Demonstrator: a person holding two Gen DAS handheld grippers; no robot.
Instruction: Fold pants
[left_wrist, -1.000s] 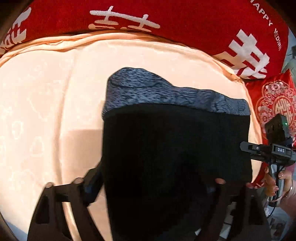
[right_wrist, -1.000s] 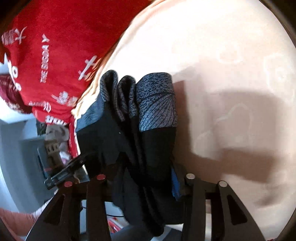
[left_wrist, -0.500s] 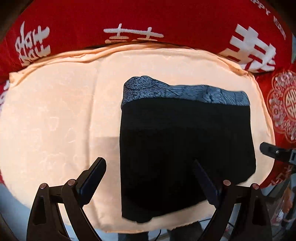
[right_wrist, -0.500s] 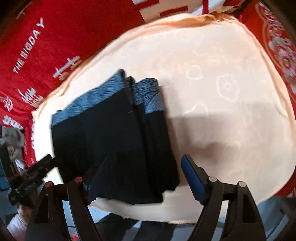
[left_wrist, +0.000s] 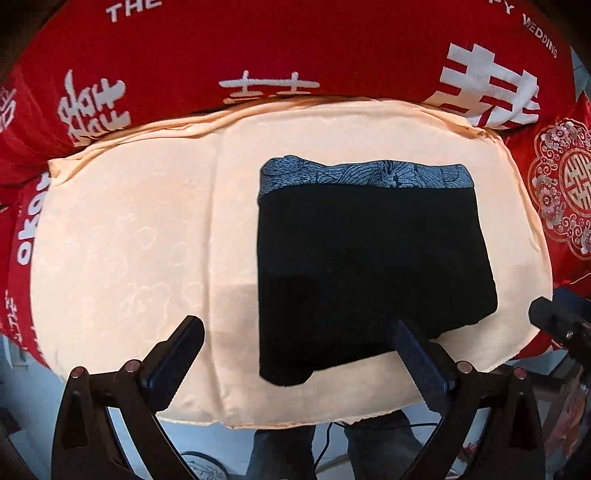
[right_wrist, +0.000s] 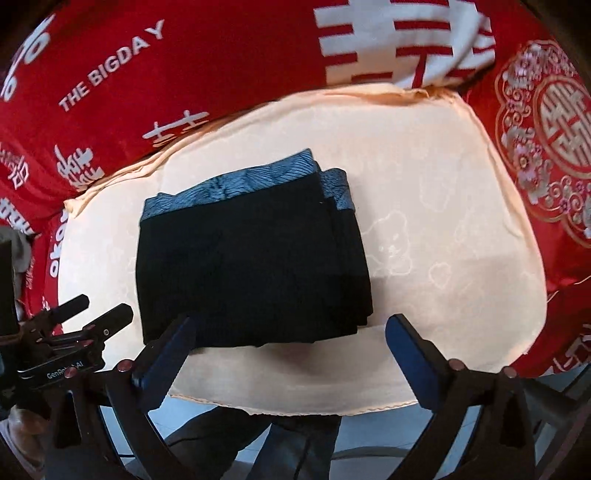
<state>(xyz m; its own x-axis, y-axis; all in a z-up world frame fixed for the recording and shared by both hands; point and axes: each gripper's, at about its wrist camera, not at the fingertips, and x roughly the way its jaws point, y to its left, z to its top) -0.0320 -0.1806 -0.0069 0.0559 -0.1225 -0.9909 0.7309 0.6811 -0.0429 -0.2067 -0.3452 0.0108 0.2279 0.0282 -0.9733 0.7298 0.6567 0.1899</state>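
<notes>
Left wrist view is showing the pants (left_wrist: 369, 266) lying folded into a compact rectangle on the cushion (left_wrist: 129, 240), toward its right edge (patterned waistband at the far side); folding looks essentially finished. The left gripper (left_wrist: 295, 354) and right gripper (right_wrist: 288, 347) are both hovering wide apart, holding nothing.

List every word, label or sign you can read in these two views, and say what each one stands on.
"THE BIGDAY": white print on the red cloth.
"WEDDING": same red cloth, upper right in the left wrist view.
"GenRob..AI": label on the left hand-held gripper, middle letters unclear.
Large white Chinese characters: red cloth, partly cut off.
Gold double-happiness sign: red cushion.
Folded pants: no text.
</notes>
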